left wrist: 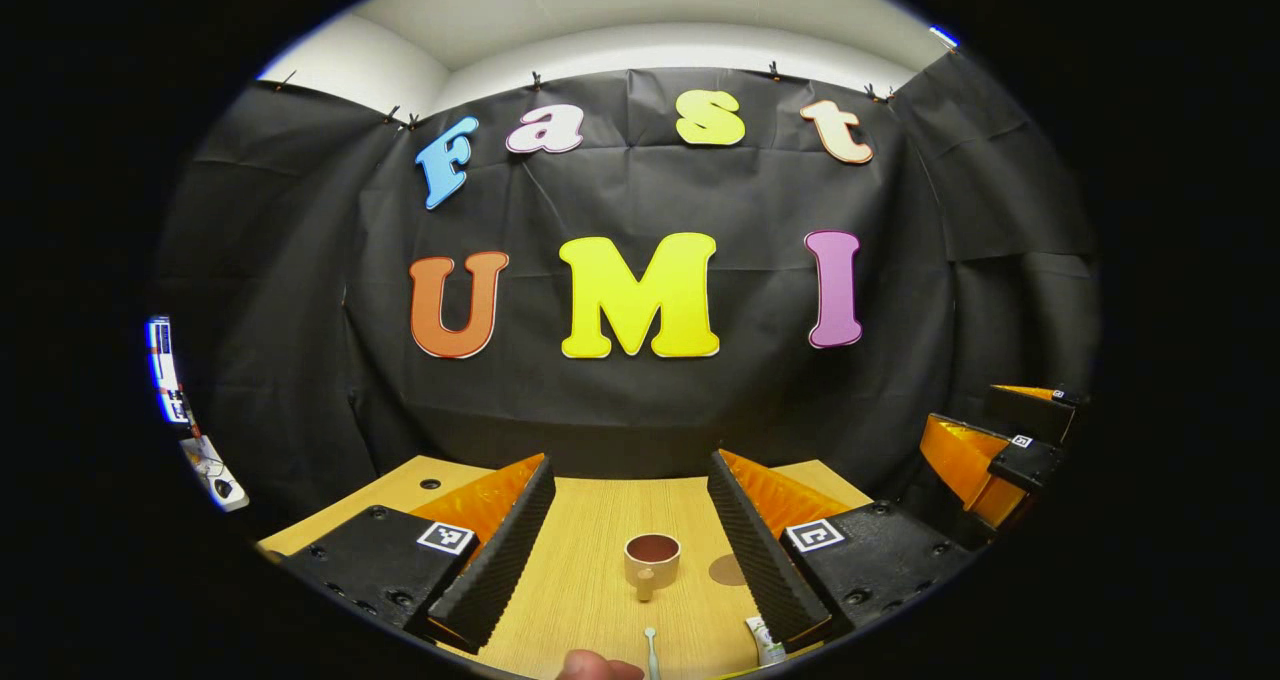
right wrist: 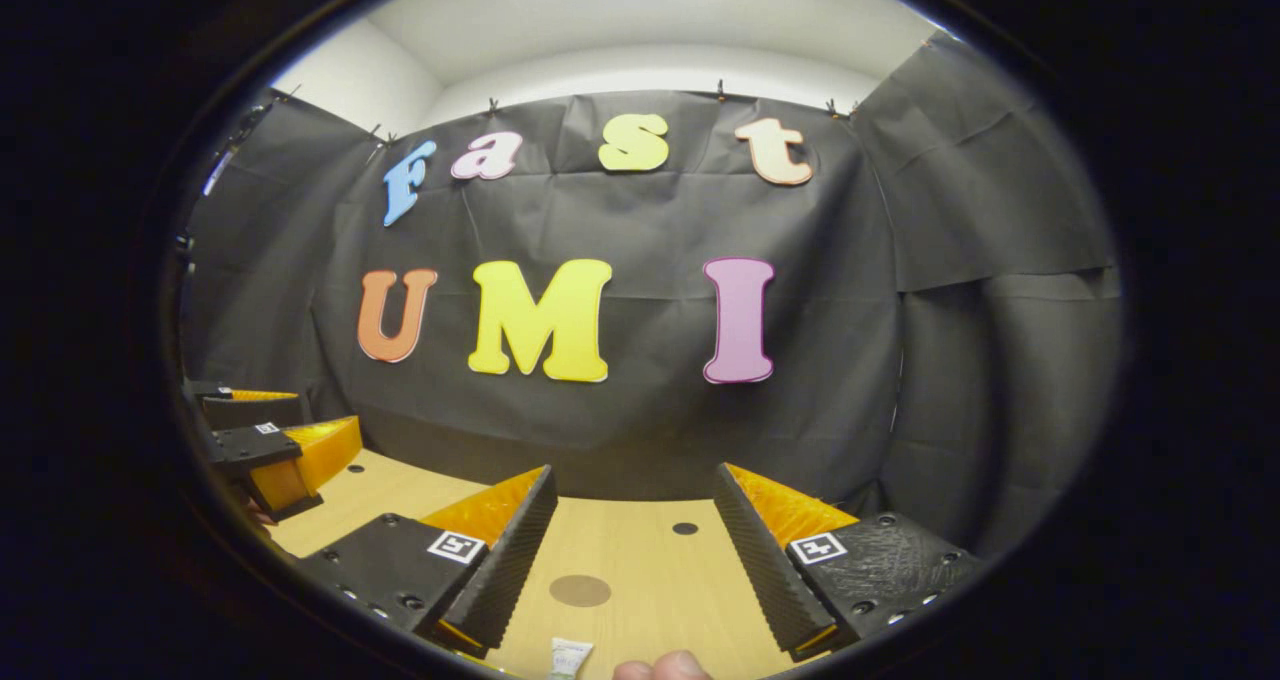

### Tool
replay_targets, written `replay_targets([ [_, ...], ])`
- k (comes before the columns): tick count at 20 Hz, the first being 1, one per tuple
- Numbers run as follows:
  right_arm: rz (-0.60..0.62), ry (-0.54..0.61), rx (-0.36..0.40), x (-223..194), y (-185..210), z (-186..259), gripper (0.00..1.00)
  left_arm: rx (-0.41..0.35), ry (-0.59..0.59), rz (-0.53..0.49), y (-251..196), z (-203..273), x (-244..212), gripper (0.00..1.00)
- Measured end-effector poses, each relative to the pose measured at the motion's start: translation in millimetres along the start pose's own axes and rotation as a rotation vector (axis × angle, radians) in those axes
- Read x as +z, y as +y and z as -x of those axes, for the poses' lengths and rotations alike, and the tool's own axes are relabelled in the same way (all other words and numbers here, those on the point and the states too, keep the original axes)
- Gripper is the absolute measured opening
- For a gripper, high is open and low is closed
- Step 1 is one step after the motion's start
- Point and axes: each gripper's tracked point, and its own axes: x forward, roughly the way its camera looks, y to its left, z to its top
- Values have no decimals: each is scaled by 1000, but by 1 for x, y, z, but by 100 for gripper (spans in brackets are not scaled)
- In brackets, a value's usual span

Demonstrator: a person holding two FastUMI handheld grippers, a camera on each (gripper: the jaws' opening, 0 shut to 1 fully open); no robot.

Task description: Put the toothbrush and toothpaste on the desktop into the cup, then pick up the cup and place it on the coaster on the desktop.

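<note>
A beige cup (left wrist: 652, 560) stands upright on the wooden desktop (left wrist: 590, 580), its handle toward me, straight ahead between the fingers of my left gripper (left wrist: 630, 465), which is open and holds nothing. A brown round coaster (left wrist: 728, 569) lies just right of the cup, partly behind one finger. The toothbrush (left wrist: 650, 650) lies near the bottom edge, and the toothpaste tube (left wrist: 766, 642) to its right. My right gripper (right wrist: 633, 472) is open too, over the coaster (right wrist: 580, 590), with the toothpaste (right wrist: 568, 657) close below it.
The right gripper (left wrist: 990, 450) hovers at the far right of the left gripper view, the left gripper (right wrist: 260, 440) at the far left of the right gripper view. A person's fingertip (left wrist: 598, 668) pokes in below. Cable holes (right wrist: 685, 528) mark the desktop. Black cloth walls it in behind.
</note>
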Motion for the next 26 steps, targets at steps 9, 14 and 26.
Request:
replay_targets([
  [9,0,7,8,-2,1,-2,95,8,7,0,1,1,-1,97],
  [14,-1,14,7,-5,1,-6,95,7,13,1,2,-1,-3,97],
  [26,-2,25,18,-8,2,-6,95,3,49,12,2,0,-15,97],
])
